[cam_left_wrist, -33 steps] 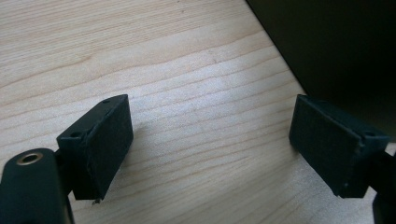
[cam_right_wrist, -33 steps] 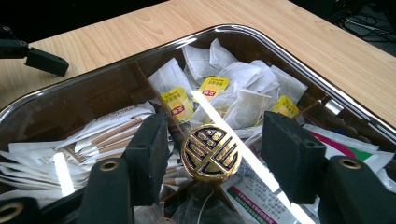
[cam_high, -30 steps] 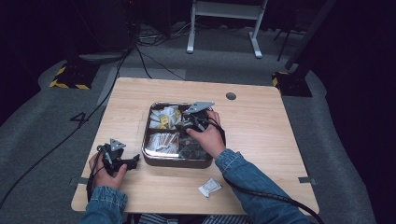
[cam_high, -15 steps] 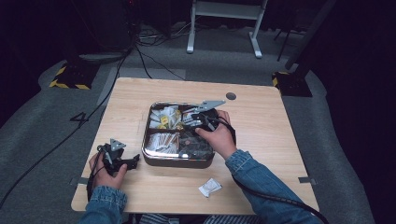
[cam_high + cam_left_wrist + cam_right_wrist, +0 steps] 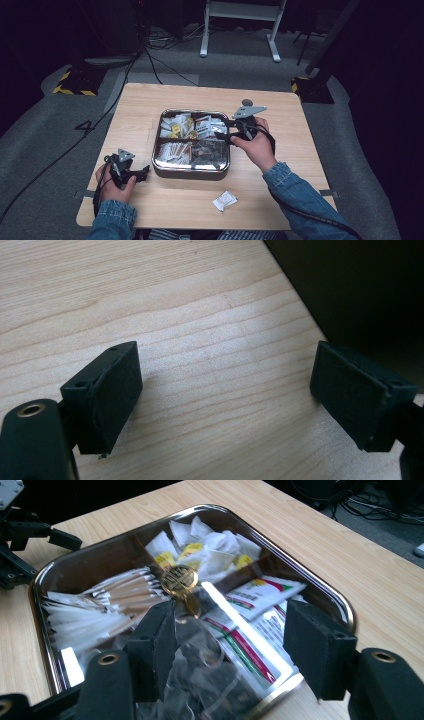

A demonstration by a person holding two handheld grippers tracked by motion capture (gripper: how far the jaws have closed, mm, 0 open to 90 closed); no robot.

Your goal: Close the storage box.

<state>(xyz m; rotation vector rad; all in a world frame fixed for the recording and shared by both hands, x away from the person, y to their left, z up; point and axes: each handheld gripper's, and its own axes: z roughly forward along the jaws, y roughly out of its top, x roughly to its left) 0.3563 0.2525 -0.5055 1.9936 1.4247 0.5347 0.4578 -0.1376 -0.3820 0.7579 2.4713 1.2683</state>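
Desk (image 5: 280, 195): light wood-grain top, rectangular, standing on grey carpet.
Tray (image 5: 192, 172): shiny metal, rounded corners, divided into compartments, near the middle of the desk; packets and sachets lie inside.
Loose sachet (image 5: 224, 201): small, white, crumpled, on bare wood near the front edge, apart from the tray.
Round disc (image 5: 247, 102): small, grey, near the far edge.
Left gripper (image 5: 131, 172): rests on the desk left of the tray.

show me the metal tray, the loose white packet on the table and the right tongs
metal tray (image 5: 192, 171), high view, near rim wall
loose white packet (image 5: 224, 201), high view, middle of the packet
right tongs (image 5: 230, 635), right gripper view, gap midway between the fingertips, open over the tray
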